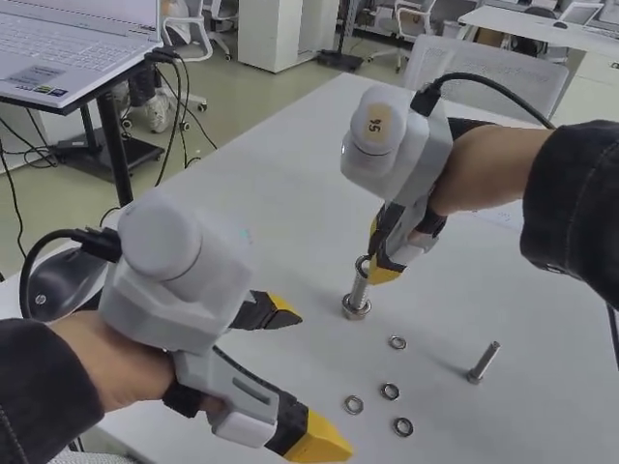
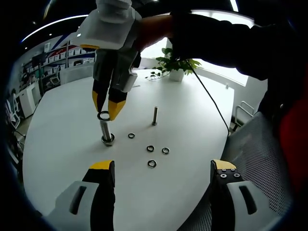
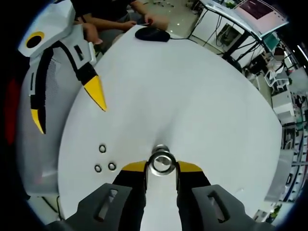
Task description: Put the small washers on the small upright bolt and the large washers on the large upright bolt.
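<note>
Above the large upright bolt (image 1: 357, 290), right gripper (image 3: 162, 166) fingers pinch a large washer (image 3: 161, 162); left gripper (image 2: 162, 166) fingers spread; next move probably needs centring, then lowering.

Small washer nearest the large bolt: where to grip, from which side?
Pinch the small washer across its outer rim, from straight above. It lies flat on the table, apart from the other washers, so its sides likely give the jaws little to catch.
</note>
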A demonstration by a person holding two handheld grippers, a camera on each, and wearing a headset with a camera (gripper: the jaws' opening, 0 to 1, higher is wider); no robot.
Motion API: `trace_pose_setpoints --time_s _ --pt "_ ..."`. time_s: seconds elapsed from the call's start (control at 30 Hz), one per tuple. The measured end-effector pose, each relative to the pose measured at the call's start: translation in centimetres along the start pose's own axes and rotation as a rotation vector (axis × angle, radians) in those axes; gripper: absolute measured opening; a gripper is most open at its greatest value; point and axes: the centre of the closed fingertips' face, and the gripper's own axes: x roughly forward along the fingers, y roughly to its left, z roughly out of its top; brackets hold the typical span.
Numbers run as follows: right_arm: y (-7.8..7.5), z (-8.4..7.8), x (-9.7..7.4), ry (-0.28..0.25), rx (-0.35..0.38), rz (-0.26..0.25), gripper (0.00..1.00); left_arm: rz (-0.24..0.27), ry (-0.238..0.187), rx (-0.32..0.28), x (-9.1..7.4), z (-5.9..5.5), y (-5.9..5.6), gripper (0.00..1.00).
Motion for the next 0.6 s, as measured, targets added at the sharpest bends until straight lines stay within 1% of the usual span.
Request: trace_pose_setpoints --time_s 0.3,0.6 --pt "-0.26 -0.40 0.54 0.012 -0.003 0.012 0.23 0.011 -0.008 -0.007 -0.05 0.17 0.24 0.81" --pt "-0.24 -0.51 1.07 0.013 -0.010 0.025 0.23 0.014 -0.002 -0.013 0.14 0.03 0.13 0.81"
